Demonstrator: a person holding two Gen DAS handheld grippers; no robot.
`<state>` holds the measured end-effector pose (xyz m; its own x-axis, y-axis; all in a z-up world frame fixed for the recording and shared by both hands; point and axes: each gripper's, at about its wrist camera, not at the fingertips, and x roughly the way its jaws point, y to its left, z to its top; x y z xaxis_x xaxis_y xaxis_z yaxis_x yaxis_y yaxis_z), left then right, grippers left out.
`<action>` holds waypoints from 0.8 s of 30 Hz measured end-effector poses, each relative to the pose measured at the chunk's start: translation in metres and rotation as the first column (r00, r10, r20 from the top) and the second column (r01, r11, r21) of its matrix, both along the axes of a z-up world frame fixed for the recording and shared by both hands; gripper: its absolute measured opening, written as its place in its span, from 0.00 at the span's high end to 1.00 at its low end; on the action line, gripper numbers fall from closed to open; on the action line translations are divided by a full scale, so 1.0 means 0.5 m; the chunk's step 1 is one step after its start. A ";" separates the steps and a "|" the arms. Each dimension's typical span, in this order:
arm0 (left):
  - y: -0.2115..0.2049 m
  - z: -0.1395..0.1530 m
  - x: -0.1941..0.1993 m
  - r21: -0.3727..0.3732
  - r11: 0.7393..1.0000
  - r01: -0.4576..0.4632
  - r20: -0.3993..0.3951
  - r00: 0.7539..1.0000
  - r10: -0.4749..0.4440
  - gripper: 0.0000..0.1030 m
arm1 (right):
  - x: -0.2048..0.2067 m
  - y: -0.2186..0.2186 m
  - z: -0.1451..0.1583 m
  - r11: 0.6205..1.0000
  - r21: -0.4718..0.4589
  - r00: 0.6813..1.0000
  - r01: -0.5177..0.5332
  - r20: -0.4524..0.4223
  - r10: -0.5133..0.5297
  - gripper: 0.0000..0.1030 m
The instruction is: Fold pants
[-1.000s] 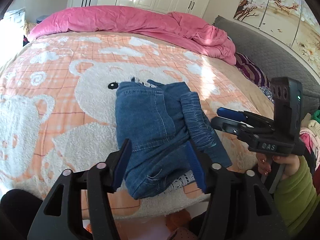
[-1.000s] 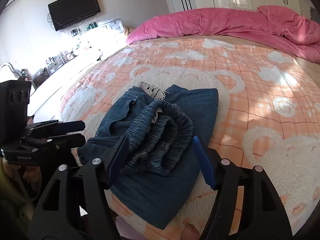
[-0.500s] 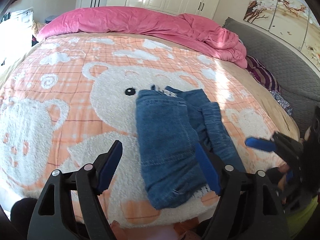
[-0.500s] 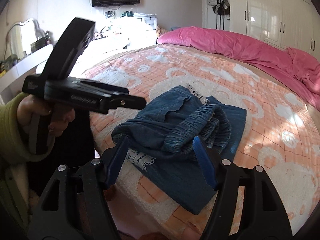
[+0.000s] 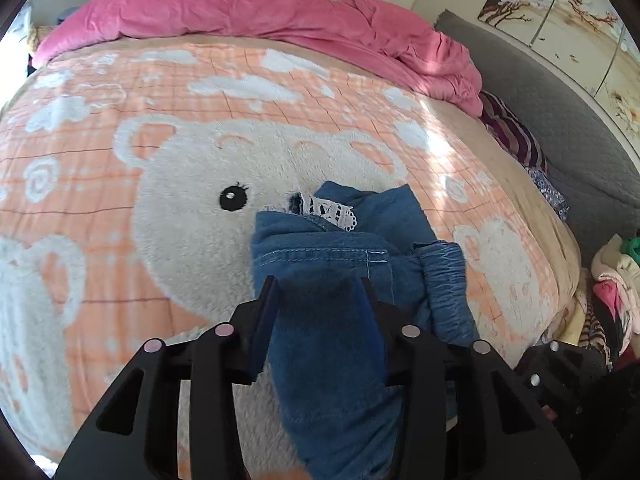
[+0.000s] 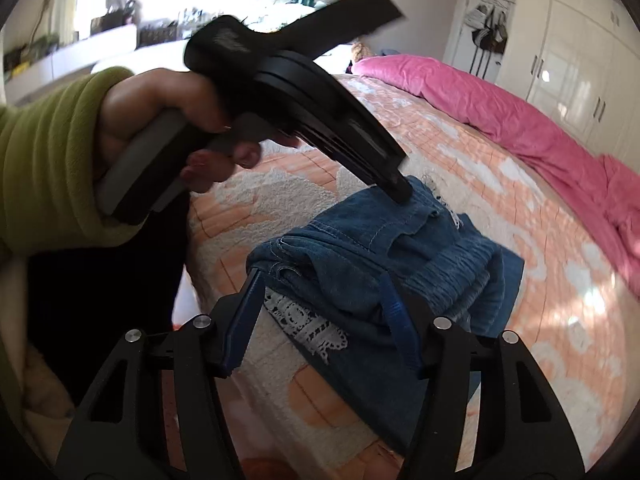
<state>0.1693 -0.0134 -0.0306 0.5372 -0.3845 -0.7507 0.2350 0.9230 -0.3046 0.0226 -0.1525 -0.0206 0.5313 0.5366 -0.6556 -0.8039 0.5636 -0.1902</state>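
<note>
The folded blue denim pants (image 5: 340,280), lace-trimmed, lie on the fuzzy bear-print blanket (image 5: 160,208). The left gripper (image 5: 318,300) has been closing around denim. The right gripper (image 6: 320,300), also closing, straddles the bundle's near edge; grip unclear.

Strong daylight is thrown across the bed (image 5: 280,92), with sun patches at two o'clock in the left wrist view. In the right wrist view the wall at eleven o'clock is blown out by glare, and the left claw (image 6: 400,194) is smeared by motion blur. Both frames are bent by fisheye distortion and ringed in black.
</note>
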 end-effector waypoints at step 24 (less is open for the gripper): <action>0.011 -0.066 0.026 -0.037 0.999 0.016 0.002 1.000 -0.016 0.63 | 0.002 -0.014 -0.044 0.992 -0.079 0.989 -0.096 -0.118 0.086 0.99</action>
<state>0.1821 -0.0081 -0.0634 0.5317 -0.4208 -0.7350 0.2505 0.9071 -0.3382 0.0238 -0.1596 -0.0425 0.4018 0.5196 -0.7540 -0.8702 0.4731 -0.1378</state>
